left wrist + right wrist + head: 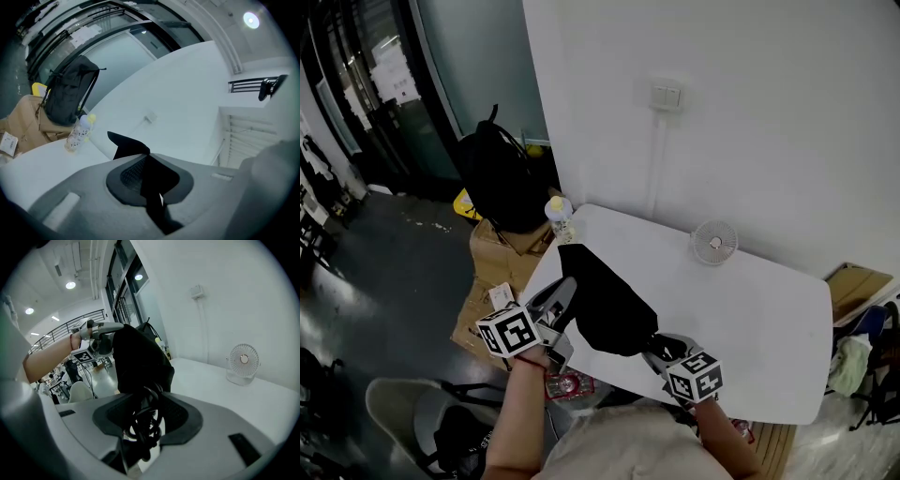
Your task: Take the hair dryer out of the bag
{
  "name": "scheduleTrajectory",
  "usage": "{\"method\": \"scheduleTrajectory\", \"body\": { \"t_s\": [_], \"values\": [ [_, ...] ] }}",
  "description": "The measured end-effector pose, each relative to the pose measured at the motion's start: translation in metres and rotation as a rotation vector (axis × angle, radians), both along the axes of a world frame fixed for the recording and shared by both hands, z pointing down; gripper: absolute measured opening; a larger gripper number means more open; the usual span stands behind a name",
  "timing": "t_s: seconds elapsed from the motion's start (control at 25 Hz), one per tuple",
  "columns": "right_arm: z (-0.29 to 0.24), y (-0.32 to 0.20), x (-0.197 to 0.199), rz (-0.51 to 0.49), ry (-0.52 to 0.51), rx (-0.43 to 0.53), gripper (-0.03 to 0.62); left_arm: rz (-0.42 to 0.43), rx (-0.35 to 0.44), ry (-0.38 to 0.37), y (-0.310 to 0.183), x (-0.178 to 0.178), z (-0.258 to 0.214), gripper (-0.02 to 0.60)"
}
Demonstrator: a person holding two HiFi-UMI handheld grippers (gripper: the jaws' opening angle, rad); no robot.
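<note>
Hands grip two grippers over a white table (750, 309). The left forearm (517, 412) reaches forward from below. The left gripper (567, 298) points about level, its jaws pinched tight on the upper edge of a black bag (605, 302). The right gripper (663, 345), close to the person's body, tilts downward, its jaws partway apart and clamped around a coiled black cord (143, 420) at the bag's lower end. The bag hangs between both grippers, above the table. The hair dryer's body is hidden; only the cord shows.
</note>
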State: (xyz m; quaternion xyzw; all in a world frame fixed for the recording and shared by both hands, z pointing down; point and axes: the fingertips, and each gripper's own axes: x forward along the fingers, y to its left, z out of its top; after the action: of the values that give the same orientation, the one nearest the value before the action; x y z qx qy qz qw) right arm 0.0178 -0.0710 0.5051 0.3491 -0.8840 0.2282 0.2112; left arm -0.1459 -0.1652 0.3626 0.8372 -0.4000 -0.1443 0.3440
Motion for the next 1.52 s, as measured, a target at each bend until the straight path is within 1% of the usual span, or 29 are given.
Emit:
{"method": "scheduleTrajectory", "body": {
  "t_s": [0.2,0.4,0.64,0.88,1.0,1.12,1.32,1.52],
  "values": [
    [-0.016,0.008,0.001,0.02,-0.024,0.039,0.181,-0.049,0.076,0.021,0.006,-0.013,-0.036,0.021],
    [-0.029,0.009,0.007,0.05,-0.035,0.074,0.179,-0.082,0.123,0.035,0.012,-0.024,-0.058,0.021],
    [-0.041,0.008,0.014,0.089,-0.042,0.105,0.179,-0.108,0.151,0.055,0.021,-0.035,-0.071,0.021],
    [-0.044,0.006,0.026,0.134,-0.044,0.117,0.178,-0.13,0.164,0.076,0.03,-0.045,-0.079,0.021],
    [-0.04,0.005,0.033,0.162,-0.051,0.105,0.176,-0.139,0.177,0.095,0.033,-0.048,-0.084,0.021],
    [-0.032,0.003,0.04,0.191,-0.063,0.082,0.175,-0.143,0.185,0.097,0.034,-0.051,-0.087,0.021],
    [-0.013,0.0,0.052,0.234,-0.072,0.027,0.173,-0.159,0.166,0.084,0.028,-0.057,-0.078,0.021],
    [0.018,-0.002,0.064,0.277,-0.054,-0.041,0.17,-0.134,0.139,0.07,0.02,-0.048,-0.063,0.021]
  ]
}}
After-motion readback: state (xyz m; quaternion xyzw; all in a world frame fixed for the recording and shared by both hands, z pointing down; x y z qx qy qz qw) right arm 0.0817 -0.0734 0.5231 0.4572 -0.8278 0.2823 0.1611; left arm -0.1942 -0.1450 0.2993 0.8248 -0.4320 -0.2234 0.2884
